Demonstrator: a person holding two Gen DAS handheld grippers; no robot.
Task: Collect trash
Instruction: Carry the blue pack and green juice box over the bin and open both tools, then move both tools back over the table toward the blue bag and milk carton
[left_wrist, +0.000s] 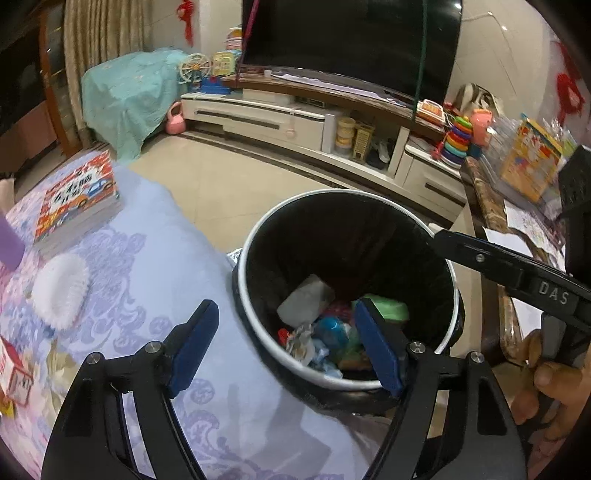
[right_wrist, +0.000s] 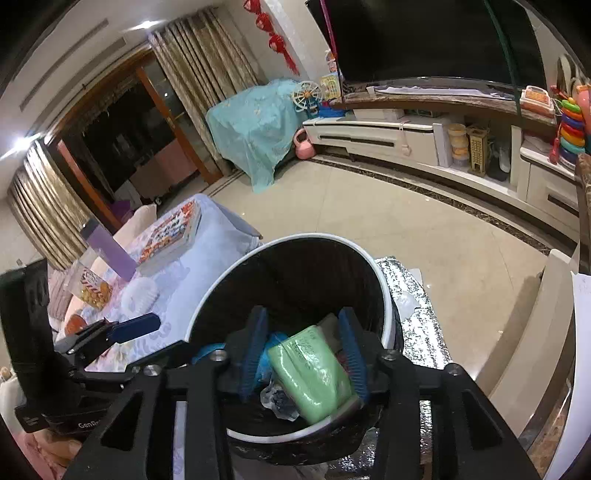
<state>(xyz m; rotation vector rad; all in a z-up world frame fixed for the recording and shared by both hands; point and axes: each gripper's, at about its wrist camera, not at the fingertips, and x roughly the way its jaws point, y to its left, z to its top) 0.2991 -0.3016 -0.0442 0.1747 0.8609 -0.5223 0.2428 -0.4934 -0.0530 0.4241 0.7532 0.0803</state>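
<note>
**Camera placement, both wrists**

Left wrist view: angled steeply down along own fingers, close over the near rim of the trash bin (left_wrist: 258, 236), partly above the cloth-covered table (left_wrist: 155, 258). Facing the TV cabinet (left_wrist: 258, 118) across the floor. Right gripper (left_wrist: 443, 236) entering from the right edge.

Right wrist view: also tilted down, closer still, directly above the bin mouth. Left gripper (right_wrist: 147, 325) seen at left.

Shared: bin, table, book stack (left_wrist: 77, 199), TV cabinet, teal cover (right_wrist: 255, 125).
</note>
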